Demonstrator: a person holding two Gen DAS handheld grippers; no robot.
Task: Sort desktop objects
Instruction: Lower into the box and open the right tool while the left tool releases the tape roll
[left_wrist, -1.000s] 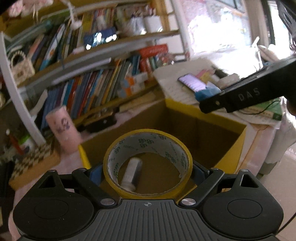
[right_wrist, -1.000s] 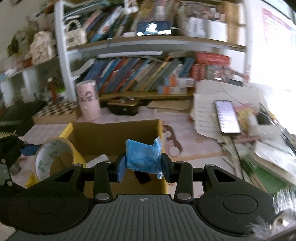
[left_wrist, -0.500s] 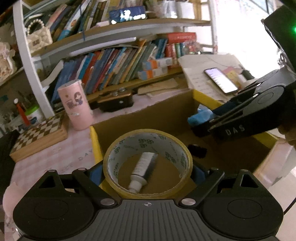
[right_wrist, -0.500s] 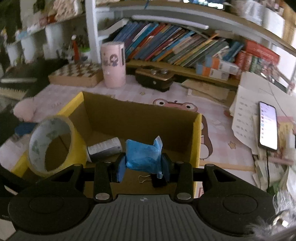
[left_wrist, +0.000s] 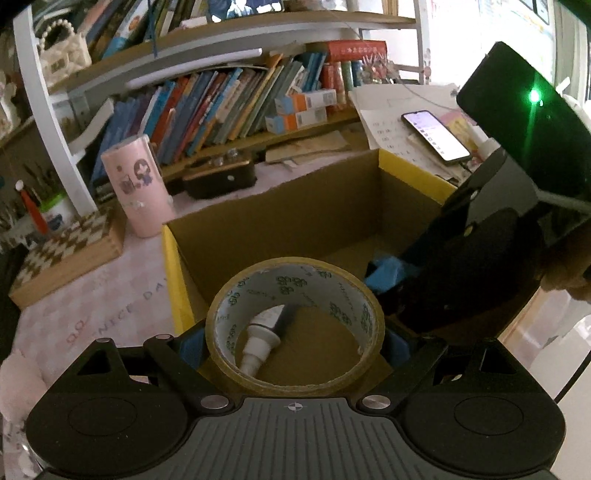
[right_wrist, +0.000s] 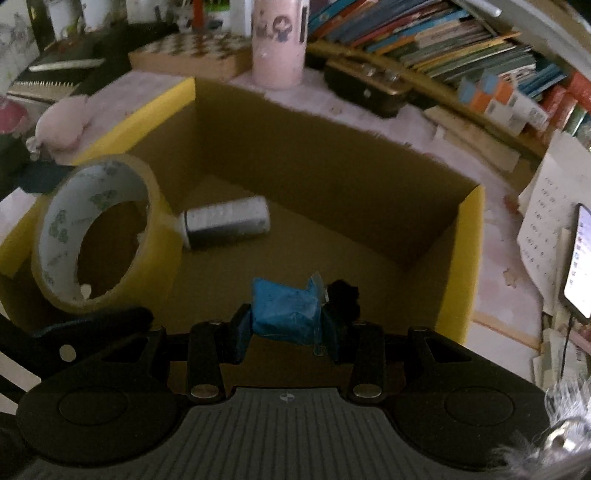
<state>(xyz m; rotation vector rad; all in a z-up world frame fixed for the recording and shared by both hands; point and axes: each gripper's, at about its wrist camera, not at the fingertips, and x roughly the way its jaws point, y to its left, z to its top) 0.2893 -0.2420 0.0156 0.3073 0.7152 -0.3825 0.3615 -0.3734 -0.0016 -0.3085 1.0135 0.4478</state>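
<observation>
tube (right_wrist: 227, 224) in box (right_wrist: 463, 258) | cup (right_wrist: 279, 40) behind box (chessboard (right_wrist: 184, 51) leftward)

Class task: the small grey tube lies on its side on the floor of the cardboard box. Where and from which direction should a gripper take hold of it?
Grip the tube across the middle of its round body, coming straight down from above; the cardboard box walls block any sideways approach.

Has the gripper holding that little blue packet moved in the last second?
Yes. The right gripper, shut on the blue packet, has come forward and down over the cardboard box; the box's far wall and the pink cup now sit much higher in its view.
</observation>
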